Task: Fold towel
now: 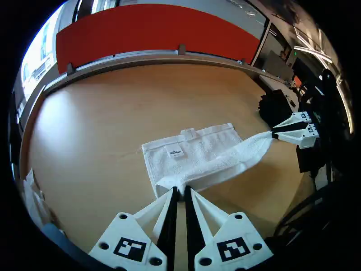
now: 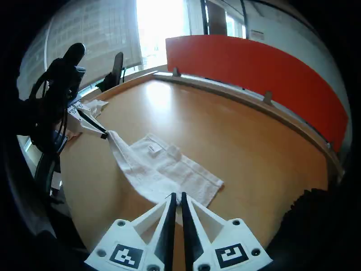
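A white towel (image 1: 198, 151) lies on the light wooden table (image 1: 104, 108), part of it spread flat with a small sewn label (image 1: 175, 152) facing up and a hanging loop (image 1: 188, 133) at its far edge. One long edge is raised off the tabletop and stretched into a slightly sagging band between the two tongs. The left gripper (image 1: 180, 189), at the bottom of the left gripper view, has its fingers drawn nearly together and pinches one corner of that raised edge. The right gripper (image 2: 177, 195), at the bottom of the right gripper view, is likewise closed on the opposite corner. Each view also shows the other tool farther off, its tips clamped on the far end of the band. A red partition (image 1: 153, 27) runs along the far side of the table, and a dark chair back (image 2: 116, 67) stands by the bright window (image 2: 158, 27) beyond the table's corner
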